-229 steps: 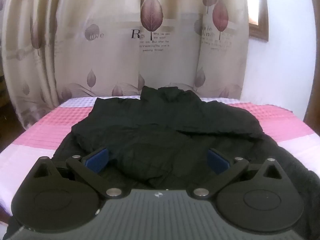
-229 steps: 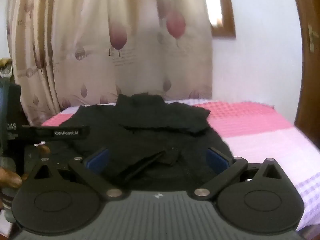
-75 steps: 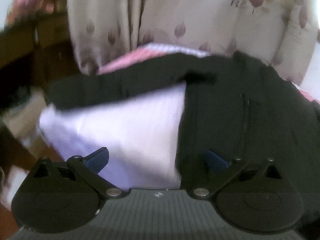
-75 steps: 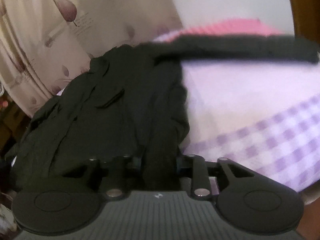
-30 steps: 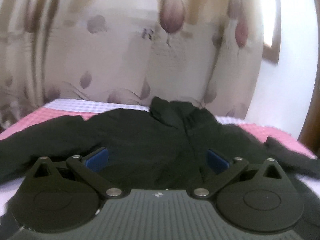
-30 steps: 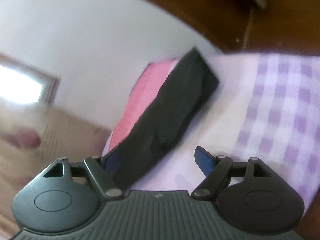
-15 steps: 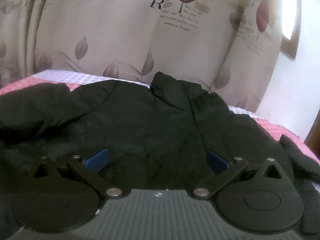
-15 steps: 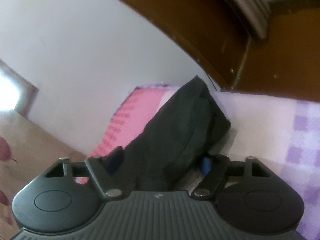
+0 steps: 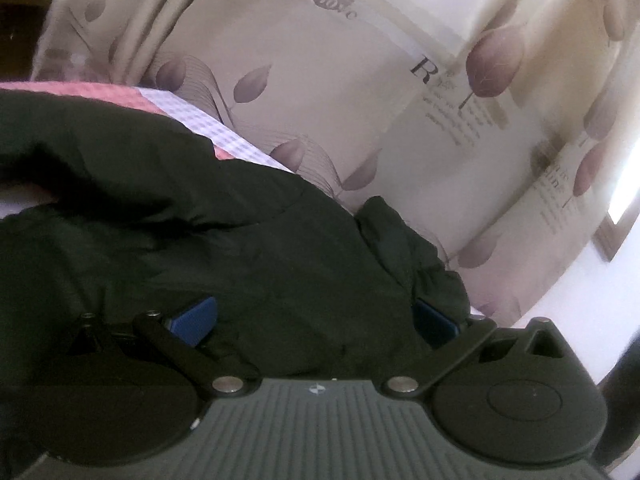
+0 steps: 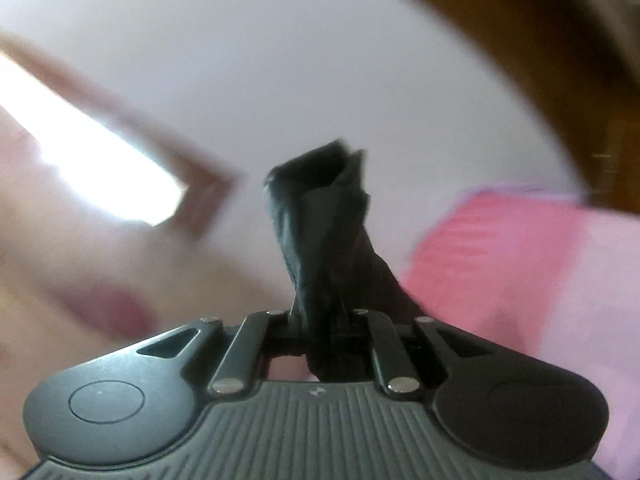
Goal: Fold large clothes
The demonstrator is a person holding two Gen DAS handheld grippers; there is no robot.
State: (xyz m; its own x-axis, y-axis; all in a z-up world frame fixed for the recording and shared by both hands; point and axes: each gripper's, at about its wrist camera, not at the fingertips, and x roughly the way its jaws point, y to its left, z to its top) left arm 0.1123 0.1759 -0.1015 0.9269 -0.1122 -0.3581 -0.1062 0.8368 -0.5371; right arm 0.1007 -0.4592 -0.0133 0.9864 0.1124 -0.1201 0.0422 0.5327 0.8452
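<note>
A black jacket [image 9: 208, 248] lies spread on the bed, its collar [image 9: 404, 240] toward the curtain. My left gripper [image 9: 314, 316] is open, low over the jacket's body, its blue pads [image 9: 194, 314] on either side of the fabric. My right gripper [image 10: 320, 320] is shut on the jacket's right sleeve [image 10: 324, 224]. The sleeve's cuff end stands up above the jaws, lifted off the bed. The rest of the jacket is out of the right wrist view.
The bed has a pink and lilac checked cover [image 9: 120, 96], also in the right wrist view [image 10: 520, 248]. A leaf-print curtain [image 9: 360, 92] hangs behind it. A white wall [image 10: 300, 60], a window and a brown wooden door frame [image 10: 560, 40] stand to the right.
My right gripper closed on the sleeve end and lifted it off the bed, swinging left. My left gripper dropped closer to the jacket and tilted, still open.
</note>
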